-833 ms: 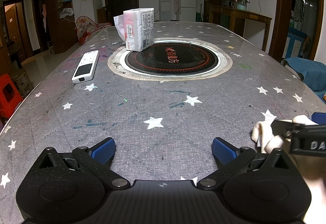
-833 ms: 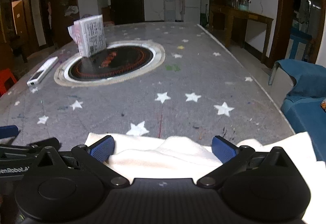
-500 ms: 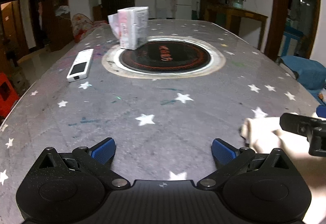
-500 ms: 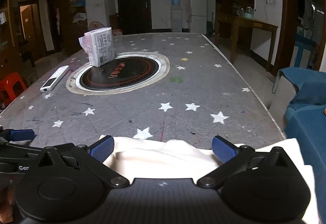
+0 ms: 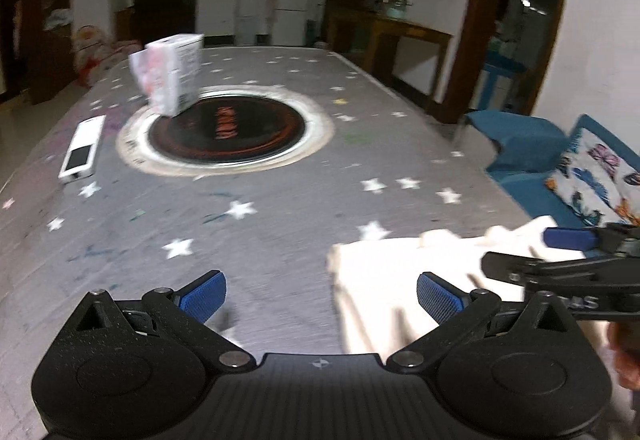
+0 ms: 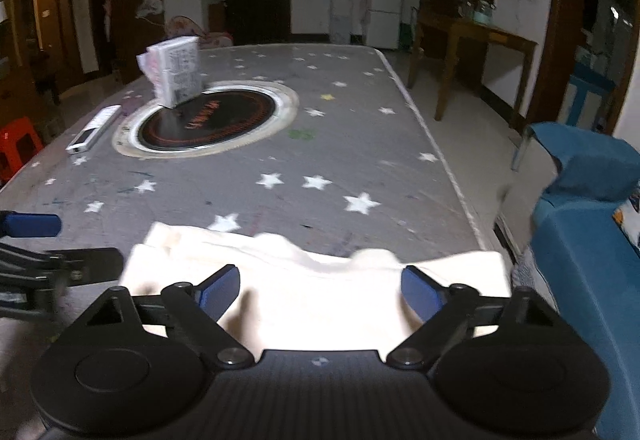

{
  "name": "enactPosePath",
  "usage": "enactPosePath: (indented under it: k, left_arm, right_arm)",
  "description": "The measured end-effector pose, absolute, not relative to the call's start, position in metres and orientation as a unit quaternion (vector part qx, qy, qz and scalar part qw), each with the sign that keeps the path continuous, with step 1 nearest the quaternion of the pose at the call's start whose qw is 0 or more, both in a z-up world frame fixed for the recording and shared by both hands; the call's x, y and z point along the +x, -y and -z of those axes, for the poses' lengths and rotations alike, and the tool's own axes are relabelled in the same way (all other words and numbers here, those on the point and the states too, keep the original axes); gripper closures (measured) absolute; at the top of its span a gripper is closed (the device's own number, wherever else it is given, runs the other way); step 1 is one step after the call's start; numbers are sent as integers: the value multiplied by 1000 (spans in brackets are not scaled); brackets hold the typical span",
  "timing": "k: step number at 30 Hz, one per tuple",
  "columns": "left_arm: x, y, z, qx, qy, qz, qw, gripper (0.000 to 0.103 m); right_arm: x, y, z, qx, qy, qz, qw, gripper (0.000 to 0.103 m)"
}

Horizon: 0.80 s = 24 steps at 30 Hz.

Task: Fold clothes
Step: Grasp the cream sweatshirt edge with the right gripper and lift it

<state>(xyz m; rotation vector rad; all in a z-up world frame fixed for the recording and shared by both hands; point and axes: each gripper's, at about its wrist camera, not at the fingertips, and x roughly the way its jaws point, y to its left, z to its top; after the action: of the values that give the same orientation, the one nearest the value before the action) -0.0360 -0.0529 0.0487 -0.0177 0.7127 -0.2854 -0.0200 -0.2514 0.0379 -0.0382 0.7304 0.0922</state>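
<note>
One long table (image 6: 360,144), covered in a grey cloth with white stars, filled both views. One round black cooktop (image 5: 228,128) was set into its middle, ringed in pale trim. One blue sofa (image 6: 580,240) stood just beside the table's right edge, with one patterned cushion (image 5: 600,180) on it.

One cream garment (image 6: 320,292) lay crumpled on the near right part of the table, close to the edge.

Two grippers were in view. The left gripper (image 5: 320,292) had its blue pads spread wide over bare cloth, its right pad at the garment's left edge, pinching nothing. The right gripper (image 6: 320,292) hung over the garment with pads also apart; the fabric lay between and below them, but no pad pressed on it.

One white pack (image 5: 172,76) stood upright on the cooktop's far left rim. One white remote (image 5: 82,150) lay left of the cooktop.
</note>
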Motion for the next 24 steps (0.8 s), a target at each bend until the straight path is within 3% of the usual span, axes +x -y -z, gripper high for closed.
enactPosePath:
  k: [7,11,14,16,19,24]
  left_arm:
    - [-40,81,-56,34,-334,172,926,1]
    - [-40,85,-56,42,-335,179,924,1]
    - [-39,86,-54,43,-342,182,921,2]
    - [-38,86,-53,45,-345,181,920,3]
    - [-38,84,-53,45,-344,180,920,5]
    - [-39,80,-56,42,-342,179,922,5]
  right_arm:
    - [1,275,-29,-7,-381,-28,924,45]
    - [15,279,-25,-9,-386,-31,922,52]
    - [23,277,-21,-21,-400,-40,915,64]
    - [25,276,-20,-32,-403,-44,913,80]
    - [23,273,-23,-42,-404,-44,913,96]
    - [12,268,-39,-57,-372,-45,925,98]
